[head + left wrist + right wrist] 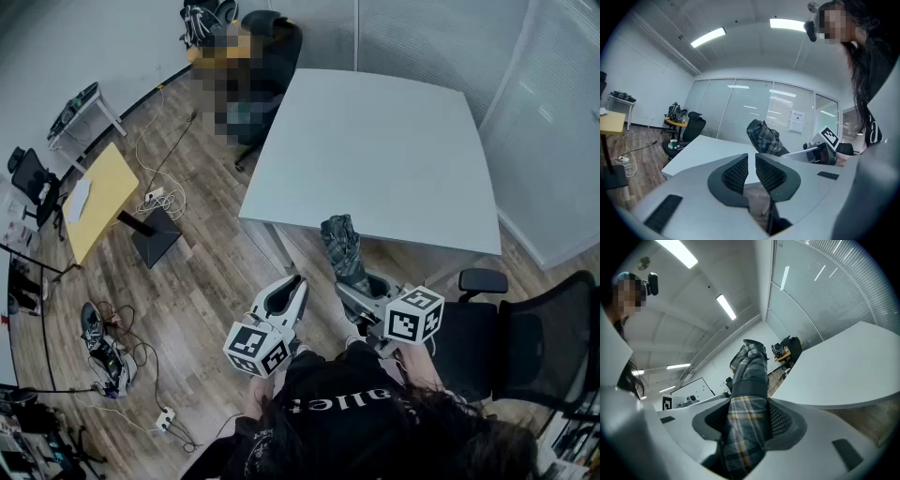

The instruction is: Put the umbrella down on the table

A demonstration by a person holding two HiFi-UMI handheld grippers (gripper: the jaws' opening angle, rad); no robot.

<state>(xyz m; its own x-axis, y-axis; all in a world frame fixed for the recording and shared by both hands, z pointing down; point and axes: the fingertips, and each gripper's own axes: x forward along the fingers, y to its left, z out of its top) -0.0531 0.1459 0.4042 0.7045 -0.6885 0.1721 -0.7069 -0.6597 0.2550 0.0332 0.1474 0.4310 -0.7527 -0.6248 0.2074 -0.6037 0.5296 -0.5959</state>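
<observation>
Trailing cables (150, 197): were seen on the wooden floor (216, 272) at far left, beside a yellow desk (98, 192), well apart from the work.
Left gripper (751, 163): was held nearly level, short of the table, its jaws drawn almost together with nothing between them; it was given no part in the carry.
Umbrella (342, 246): a folded plaid one, was gripped low on its length and tilted upward, its top end seen against the near edge of the table; it had not yet been laid down.
Right gripper (750, 423): was clenched on the umbrella, the cloth pinched and bulging between the two pads.
Table (394, 141): a white top, was spread ahead and to the right.
Office chair (525, 347): was parked close at the right, just beside the table's corner.
Risk at the edge: if the umbrella were let go too near the rim, it was judged likely to be tipped off onto the floor by its own overhang.
Risk in the grip: soft cloth was held rather than a hard shaft, so a slide through the pads could be caused by any quick swing.
Risk in the approach: the raised end could be caught on the rim if it were not lifted clear first.
</observation>
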